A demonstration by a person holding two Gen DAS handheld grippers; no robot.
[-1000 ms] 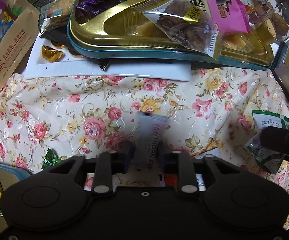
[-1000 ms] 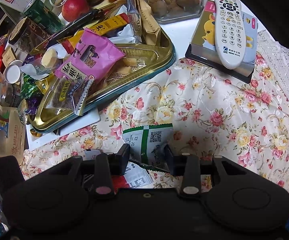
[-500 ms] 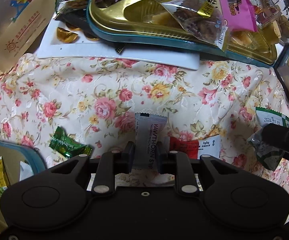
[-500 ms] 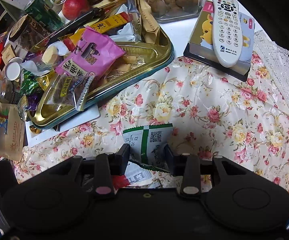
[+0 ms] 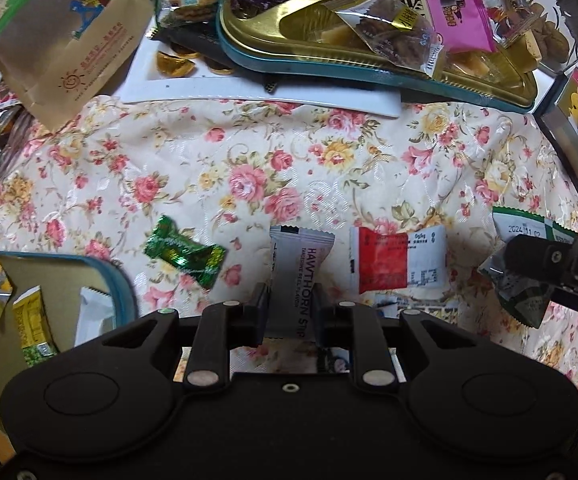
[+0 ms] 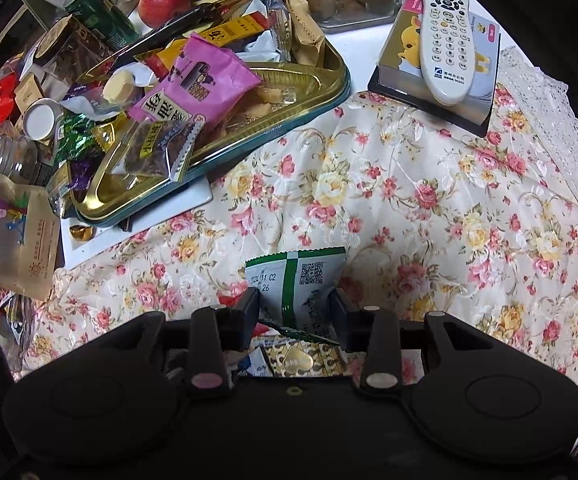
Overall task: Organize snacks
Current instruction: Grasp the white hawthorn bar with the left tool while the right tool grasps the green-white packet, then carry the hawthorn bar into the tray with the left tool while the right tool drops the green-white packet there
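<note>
Floral cloth [image 5: 249,152] covers the bench, crowded at its far side by a gold tray [image 5: 369,60] heaped with snacks. Both grippers point down at the cloth, each carrying a packet end-on, long axis running along the fingers. The left gripper [image 5: 288,314] has its fingers clamped on a grey snack stick [image 5: 295,276] printed "HAWTHORN STRIP"; a second gold tray [image 5: 69,280], holding a few wrapped sweets, lies just to its left and is much nearer this hand than the right. The right gripper [image 6: 293,314] has its fingers clamped on a green-and-white packet [image 6: 297,280] showing a QR code and a date stamp beginning "2024 11 02"; for it the heaped tray lies ahead and to the left. A green candy [image 5: 185,254] and a red-and-white sachet [image 5: 397,260] lie loose on the cloth either side of the grey stick. Elsewhere, a pink packet [image 6: 197,84] carries Chinese characters, and a white remote [image 6: 447,40] rests on a yellow-bear box [image 6: 405,44].
</note>
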